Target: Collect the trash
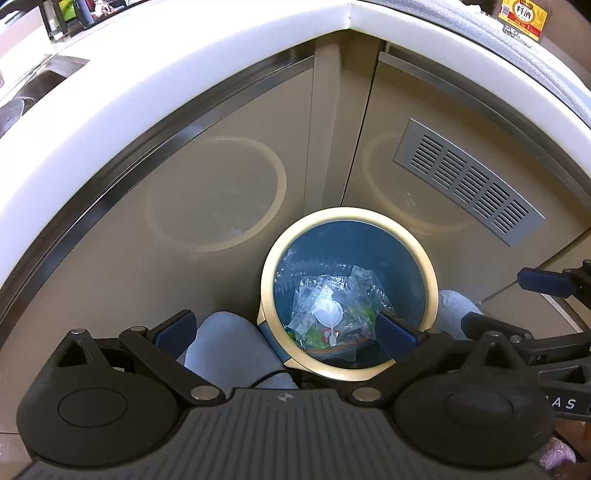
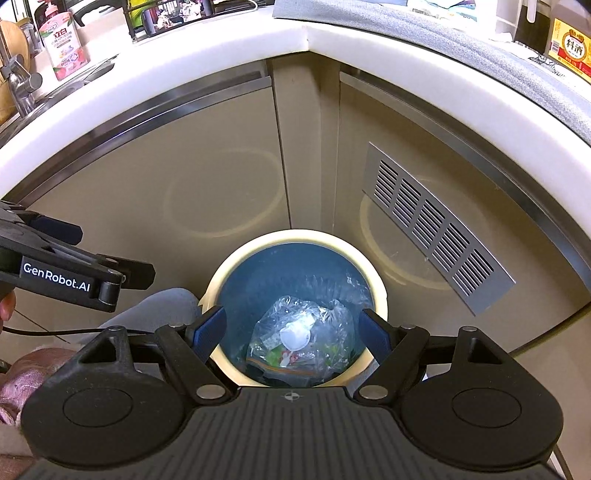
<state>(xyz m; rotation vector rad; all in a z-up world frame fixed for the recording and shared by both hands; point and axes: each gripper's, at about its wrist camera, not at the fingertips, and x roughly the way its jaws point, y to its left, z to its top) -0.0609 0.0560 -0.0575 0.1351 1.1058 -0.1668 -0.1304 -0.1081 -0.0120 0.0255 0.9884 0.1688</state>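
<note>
A round blue trash bin with a cream rim (image 1: 266,273) (image 2: 380,291) stands on the floor in the corner of the kitchen cabinets. Inside lies crumpled clear plastic trash (image 1: 332,314) (image 2: 299,336) with a white round piece on top. My left gripper (image 1: 284,326) is open and empty, held above the bin's left side. My right gripper (image 2: 293,328) is open and empty, held directly above the bin's mouth. The right gripper's fingers (image 1: 543,282) show at the right edge of the left wrist view. The left gripper body (image 2: 66,277) shows at the left in the right wrist view.
Beige cabinet doors (image 2: 177,177) with a metal vent grille (image 2: 432,225) close the corner behind the bin. The white countertop edge (image 2: 306,33) runs above, with a sink, a soap bottle (image 2: 62,40) and a yellow-labelled bottle (image 2: 569,48). Grey slippers (image 1: 229,343) flank the bin.
</note>
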